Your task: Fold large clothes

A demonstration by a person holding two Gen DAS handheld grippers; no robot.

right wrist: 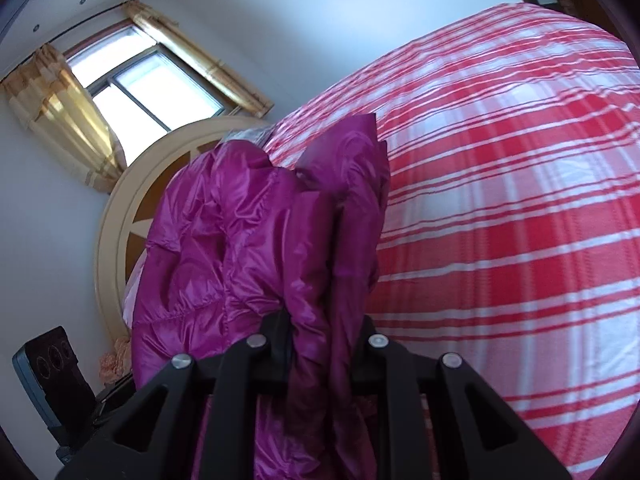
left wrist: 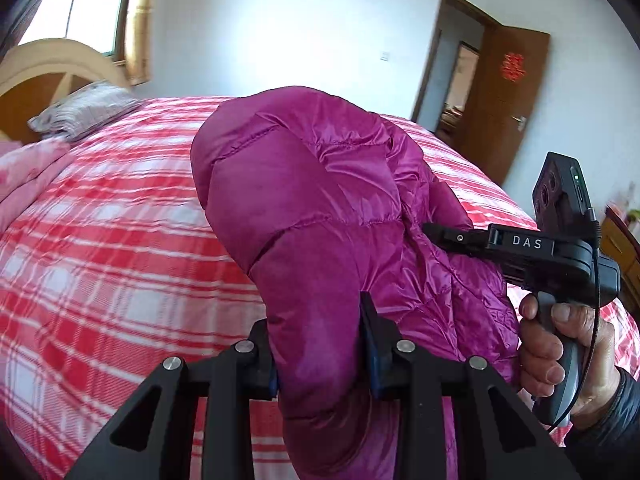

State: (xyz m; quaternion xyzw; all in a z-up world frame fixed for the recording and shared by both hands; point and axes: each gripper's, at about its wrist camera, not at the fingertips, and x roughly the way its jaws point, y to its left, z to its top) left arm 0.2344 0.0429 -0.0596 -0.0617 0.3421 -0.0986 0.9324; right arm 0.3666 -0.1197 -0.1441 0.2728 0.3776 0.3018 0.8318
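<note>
A red-and-white plaid quilt [left wrist: 120, 240] covers the bed, and above it hangs a puffy magenta quilted down jacket [left wrist: 304, 200], lifted between both tools. The left gripper [left wrist: 320, 344] is clamped on one thick fold, while the right gripper [right wrist: 320, 344], held in a hand [left wrist: 568, 352], pinches another bunched edge.
</note>
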